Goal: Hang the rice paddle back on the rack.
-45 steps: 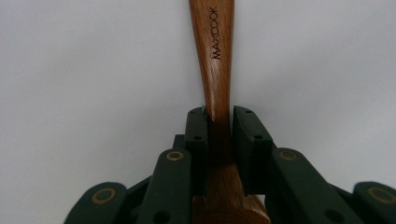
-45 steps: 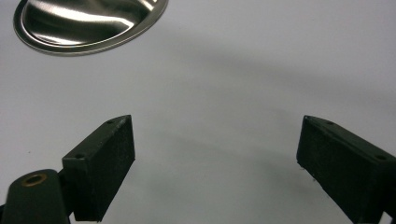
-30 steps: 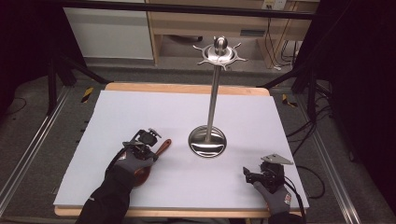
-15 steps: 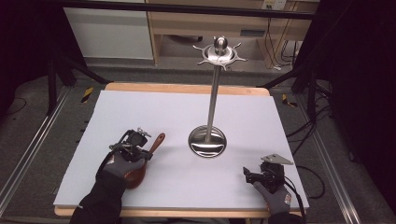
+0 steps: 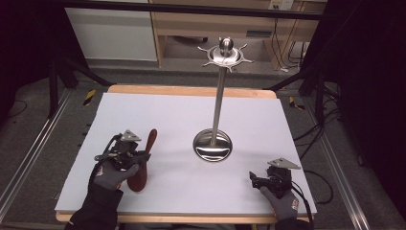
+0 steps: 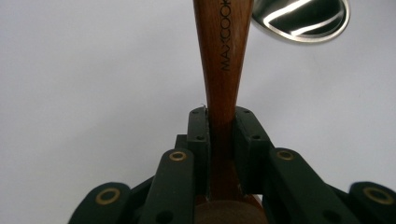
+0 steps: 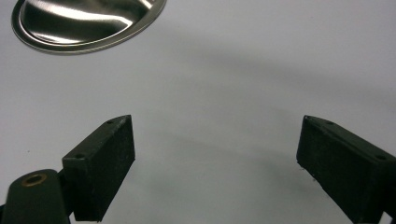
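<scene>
My left gripper [image 6: 220, 122] is clamped on the wooden spoon [image 5: 142, 162], lifted near the table's [image 5: 158, 115] front-left; hanging it on the metal stand [image 5: 219, 93] remains. Right gripper [image 7: 212, 154] jaws apart, idle.

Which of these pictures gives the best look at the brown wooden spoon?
The left gripper view: the wooden spoon runs up the middle, its handle clamped between the left gripper's jaws, lettering readable. The high view shows the whole spoon small, in that gripper over the white board. The right gripper view looks at the board and the metal base.
</scene>
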A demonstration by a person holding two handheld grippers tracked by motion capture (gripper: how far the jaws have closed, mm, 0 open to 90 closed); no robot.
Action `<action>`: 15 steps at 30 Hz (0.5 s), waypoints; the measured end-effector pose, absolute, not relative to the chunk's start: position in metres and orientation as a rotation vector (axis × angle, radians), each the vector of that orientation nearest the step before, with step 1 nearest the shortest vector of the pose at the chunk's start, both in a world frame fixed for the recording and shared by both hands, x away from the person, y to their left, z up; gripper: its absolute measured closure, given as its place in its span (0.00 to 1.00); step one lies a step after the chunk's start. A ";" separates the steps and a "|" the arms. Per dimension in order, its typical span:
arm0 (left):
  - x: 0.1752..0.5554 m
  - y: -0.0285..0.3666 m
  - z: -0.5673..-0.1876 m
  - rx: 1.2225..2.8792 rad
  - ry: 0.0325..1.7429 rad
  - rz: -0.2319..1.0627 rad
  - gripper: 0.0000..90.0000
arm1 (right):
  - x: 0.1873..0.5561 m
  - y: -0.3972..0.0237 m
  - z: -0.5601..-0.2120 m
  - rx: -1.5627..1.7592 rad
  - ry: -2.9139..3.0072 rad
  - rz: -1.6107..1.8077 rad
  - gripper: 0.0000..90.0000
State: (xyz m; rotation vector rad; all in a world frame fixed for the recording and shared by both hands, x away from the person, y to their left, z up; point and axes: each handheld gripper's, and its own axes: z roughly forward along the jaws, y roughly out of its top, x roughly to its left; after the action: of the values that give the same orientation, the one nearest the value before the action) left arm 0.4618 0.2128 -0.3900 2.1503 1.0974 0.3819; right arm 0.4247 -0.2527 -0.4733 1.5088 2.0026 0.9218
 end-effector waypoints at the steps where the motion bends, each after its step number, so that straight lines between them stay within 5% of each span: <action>1: 0.460 0.214 -0.388 2.131 1.092 0.394 0.86 | 0.425 -0.253 -0.473 1.508 2.004 0.922 0.13; 15: 0.447 0.221 -0.378 1.985 1.052 0.467 0.86 | 0.424 -0.252 -0.473 1.515 2.001 0.925 0.13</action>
State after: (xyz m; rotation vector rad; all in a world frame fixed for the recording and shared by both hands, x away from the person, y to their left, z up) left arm 0.4470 0.2211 -0.3782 1.9854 1.0520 0.4669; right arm 0.4244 -0.2523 -0.4732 1.5146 2.0006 0.9246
